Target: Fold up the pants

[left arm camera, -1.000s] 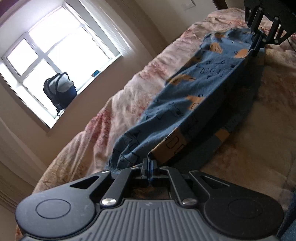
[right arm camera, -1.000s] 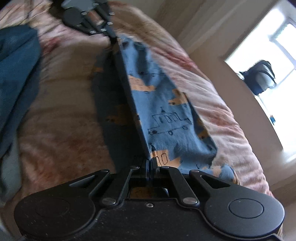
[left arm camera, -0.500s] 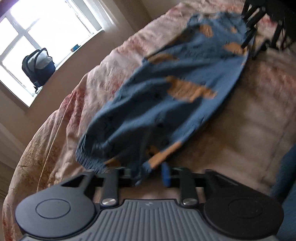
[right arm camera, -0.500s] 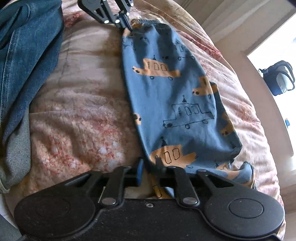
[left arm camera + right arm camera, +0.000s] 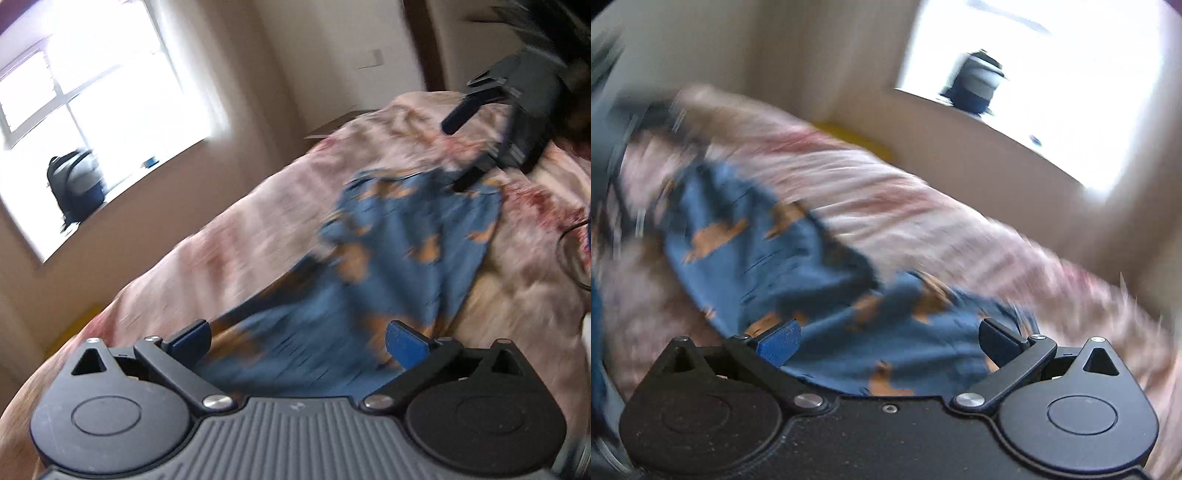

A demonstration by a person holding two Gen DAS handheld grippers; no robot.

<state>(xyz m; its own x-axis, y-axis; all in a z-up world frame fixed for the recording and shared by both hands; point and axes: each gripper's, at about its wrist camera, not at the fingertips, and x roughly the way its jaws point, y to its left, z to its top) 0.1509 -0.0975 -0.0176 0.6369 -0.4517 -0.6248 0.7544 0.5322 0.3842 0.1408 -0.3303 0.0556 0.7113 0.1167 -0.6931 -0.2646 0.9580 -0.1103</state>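
The pants (image 5: 402, 258) — blue with orange prints — lay loose on the bed (image 5: 258, 236), reaching toward twelve o'clock. The left claw (image 5: 297, 338) and right claw (image 5: 889, 338) were both opening wide, gripping nothing. A backpack (image 5: 75, 184) sat at ten o'clock; contents unseen, no writing legible.

Bare bedspread (image 5: 258, 240) lies open on the window side of the pants (image 5: 399, 258); beyond them the right gripper (image 5: 480, 122) blocks the way.
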